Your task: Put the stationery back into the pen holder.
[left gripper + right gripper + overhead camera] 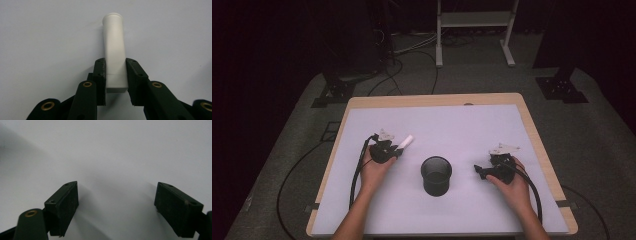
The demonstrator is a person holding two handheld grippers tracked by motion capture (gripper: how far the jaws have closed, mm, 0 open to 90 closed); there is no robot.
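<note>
A white tube (114,47) with a flared far end lies between the jaws of my left gripper (116,75), and both pads press on its sides. In the high view the same tube (407,142) sticks out to the upper right of the left gripper (396,150), left of the middle of the table. A black mesh cup (436,175) stands upright at the table's centre. My right gripper (478,171) rests to the right of the cup, pointing toward it. In the right gripper view its jaws (117,207) stand wide apart over bare white surface, with nothing between them.
The white mat covers a wooden table (532,125) with its rim showing at the sides. Black cables (357,175) trail from both grippers toward the near edge. Dark floor, stands and a white frame (474,30) lie beyond the far edge.
</note>
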